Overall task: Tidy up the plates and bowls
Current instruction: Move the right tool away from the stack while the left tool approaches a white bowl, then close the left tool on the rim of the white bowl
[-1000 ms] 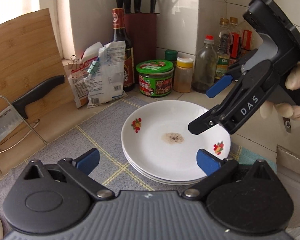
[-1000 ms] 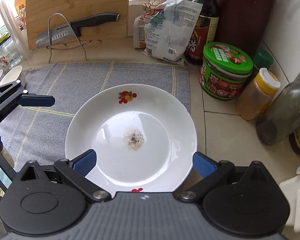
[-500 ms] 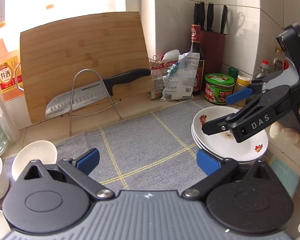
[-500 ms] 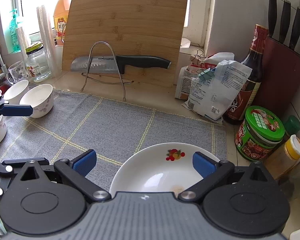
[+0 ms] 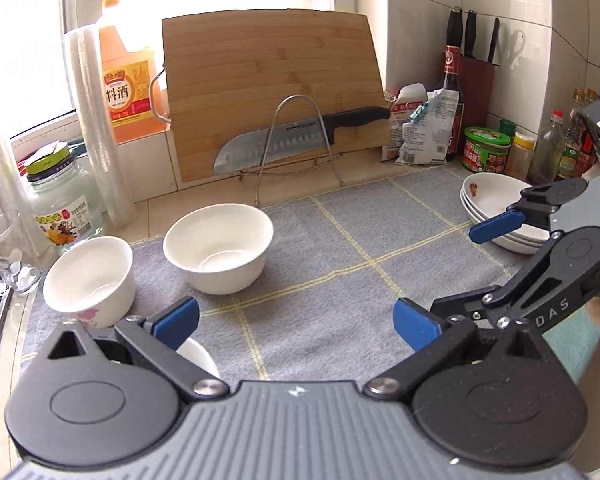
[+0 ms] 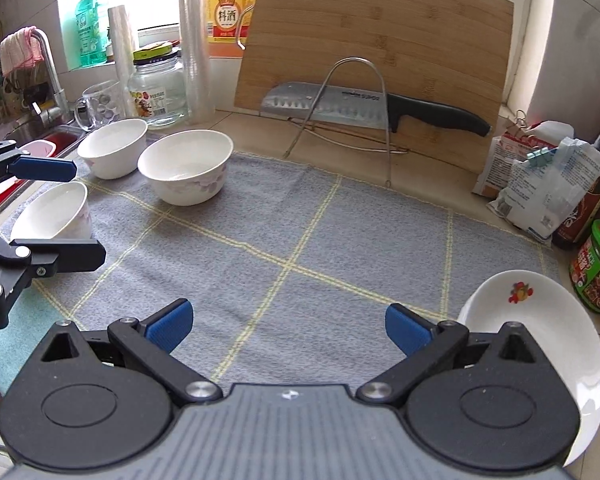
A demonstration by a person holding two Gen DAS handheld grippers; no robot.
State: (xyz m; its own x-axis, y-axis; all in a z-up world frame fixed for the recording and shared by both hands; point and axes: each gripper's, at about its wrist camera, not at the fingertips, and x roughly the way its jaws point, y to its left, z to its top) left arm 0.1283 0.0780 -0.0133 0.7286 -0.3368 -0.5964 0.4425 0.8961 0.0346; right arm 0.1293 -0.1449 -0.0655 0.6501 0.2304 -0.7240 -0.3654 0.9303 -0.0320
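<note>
Three white bowls (image 6: 186,172) stand on the grey cloth (image 6: 284,240) at about ten o'clock in the right wrist view, one near the cloth's front edge and two further back, side by side. The stack of plates (image 5: 496,210) sits at three o'clock in the left wrist view, on the cloth's far right corner, near the green-lidded jar (image 5: 486,149). The left gripper (image 5: 296,322) hangs over the cloth with fingers spread wide, holding nothing. The right gripper (image 6: 286,326) is likewise wide open and empty. A knife (image 6: 364,108) rests on a wire rack against the cutting board (image 6: 380,40) at twelve o'clock on the bench.
</note>
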